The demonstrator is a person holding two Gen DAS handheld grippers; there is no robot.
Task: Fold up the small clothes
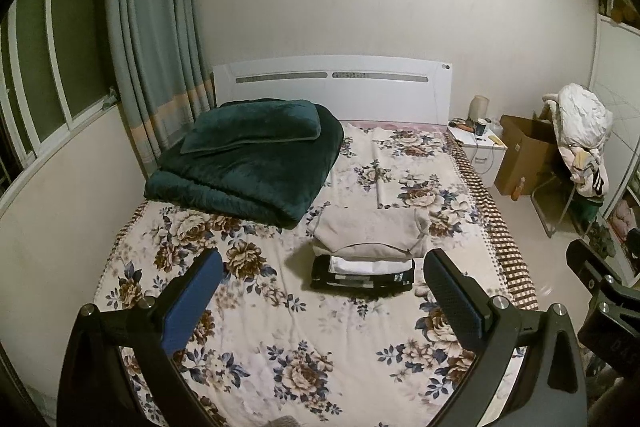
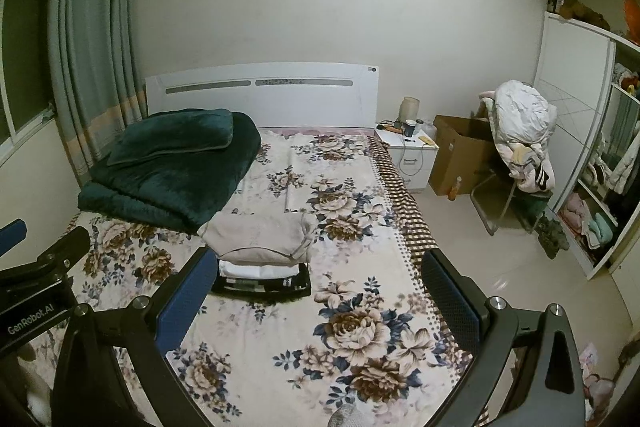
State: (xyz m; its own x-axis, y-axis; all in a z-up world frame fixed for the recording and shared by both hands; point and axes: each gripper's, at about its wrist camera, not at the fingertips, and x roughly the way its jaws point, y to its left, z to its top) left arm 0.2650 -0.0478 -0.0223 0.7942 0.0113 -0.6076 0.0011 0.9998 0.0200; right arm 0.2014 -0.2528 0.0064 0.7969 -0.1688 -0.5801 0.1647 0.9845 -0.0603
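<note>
A stack of folded clothes lies mid-bed: a beige garment (image 1: 370, 233) on top, white pieces under it, a black-and-white one (image 1: 362, 279) at the bottom. The same stack shows in the right wrist view, with the beige top (image 2: 260, 237) over the black piece (image 2: 264, 285). My left gripper (image 1: 324, 265) is open and empty, held above the floral sheet (image 1: 248, 327) just in front of the stack. My right gripper (image 2: 320, 267) is open and empty, to the right of the stack. The left gripper's body shows at the right view's left edge.
A folded dark green blanket (image 1: 248, 155) with a pillow lies at the bed's far left, by the white headboard (image 1: 332, 87). A nightstand (image 2: 408, 151), cardboard box (image 2: 460, 155), chair heaped with clothes (image 2: 520, 131) and open wardrobe (image 2: 592, 147) stand to the right. Curtains (image 1: 156, 39) hang left.
</note>
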